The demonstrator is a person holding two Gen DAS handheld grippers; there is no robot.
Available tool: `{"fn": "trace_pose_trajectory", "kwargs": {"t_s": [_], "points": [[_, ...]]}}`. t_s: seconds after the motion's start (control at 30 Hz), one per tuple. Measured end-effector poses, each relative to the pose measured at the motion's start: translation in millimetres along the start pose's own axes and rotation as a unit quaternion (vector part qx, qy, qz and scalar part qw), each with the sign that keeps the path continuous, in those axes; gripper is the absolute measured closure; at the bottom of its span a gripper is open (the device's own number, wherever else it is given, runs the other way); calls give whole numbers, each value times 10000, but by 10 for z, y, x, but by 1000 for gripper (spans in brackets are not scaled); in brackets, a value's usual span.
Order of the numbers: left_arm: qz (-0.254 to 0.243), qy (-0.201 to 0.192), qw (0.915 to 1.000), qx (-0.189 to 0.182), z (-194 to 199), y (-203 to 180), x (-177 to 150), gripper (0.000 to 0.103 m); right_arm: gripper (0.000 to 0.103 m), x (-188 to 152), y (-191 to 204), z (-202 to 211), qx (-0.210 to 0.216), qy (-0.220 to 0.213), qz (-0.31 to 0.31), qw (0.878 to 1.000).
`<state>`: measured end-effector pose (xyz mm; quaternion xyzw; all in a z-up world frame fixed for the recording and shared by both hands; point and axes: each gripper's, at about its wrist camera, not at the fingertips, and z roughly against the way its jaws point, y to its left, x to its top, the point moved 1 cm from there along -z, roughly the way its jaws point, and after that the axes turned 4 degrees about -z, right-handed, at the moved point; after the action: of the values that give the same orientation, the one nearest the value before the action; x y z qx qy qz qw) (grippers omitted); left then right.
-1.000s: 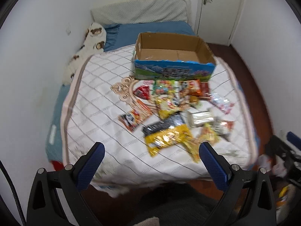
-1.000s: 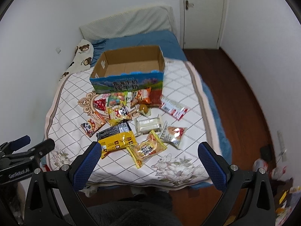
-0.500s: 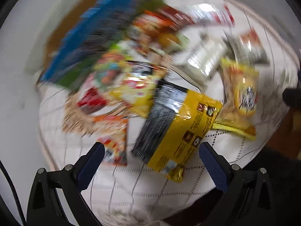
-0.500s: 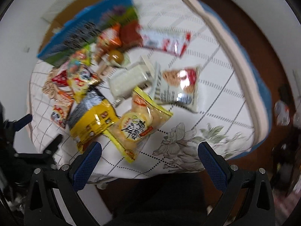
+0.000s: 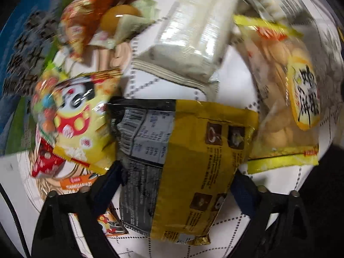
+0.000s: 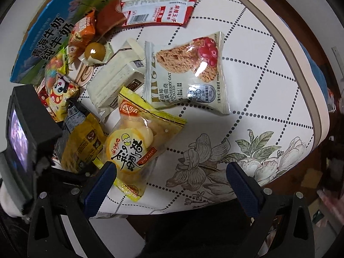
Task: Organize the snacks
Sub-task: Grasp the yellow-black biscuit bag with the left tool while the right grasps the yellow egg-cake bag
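Note:
A yellow and black snack packet (image 5: 193,150) lies flat on the quilt, between the fingers of my left gripper (image 5: 174,185). Its jaws are closing, and the blue pads stand right at the packet's two side edges. My right gripper (image 6: 169,178) hangs open over the bed's front edge with nothing between its fingers. Its left fingertip is beside a yellow egg-biscuit packet (image 6: 133,146). Behind that lie a cranberry oat cookie packet (image 6: 187,71), a white packet (image 6: 114,81) and a yellow panda packet (image 6: 58,92).
A blue milk carton box (image 6: 53,28) stands at the back left, with an orange packet (image 6: 82,32), a round golden sweet (image 6: 94,50) and a red and white packet (image 6: 159,10) in front of it. The white quilt (image 6: 258,86) ends at the bed's right edge.
Both grippers have dropped from a high view of the whole bed to just above the snacks. The left one rolled, came down over the yellow and black packet and narrowed its jaws.

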<state>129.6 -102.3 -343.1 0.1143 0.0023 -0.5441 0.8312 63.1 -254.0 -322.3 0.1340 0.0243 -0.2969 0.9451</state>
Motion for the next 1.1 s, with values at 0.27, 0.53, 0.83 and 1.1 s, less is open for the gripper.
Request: {"fn": "trace_pose_trajectory", "kwargs": {"t_s": [0.27,0.53,0.83,1.1], "points": [[2914,300,9544,-568,9,458,-606,19,6,57,236,-169,145,270,-145,9994],[5024,410,8520,-1412,-251,731,-1410,19,21,163,500,-627,517,755,-894,9918],[4287,520,8817,-1898,-605,808,-1481,13,37,53,1233,-746,-573,438,1201,9901],[4656,382,8713,-1506,-587,784,-1665,19,23,-164,1665,-655,-1022,79,2686,9578]]}}
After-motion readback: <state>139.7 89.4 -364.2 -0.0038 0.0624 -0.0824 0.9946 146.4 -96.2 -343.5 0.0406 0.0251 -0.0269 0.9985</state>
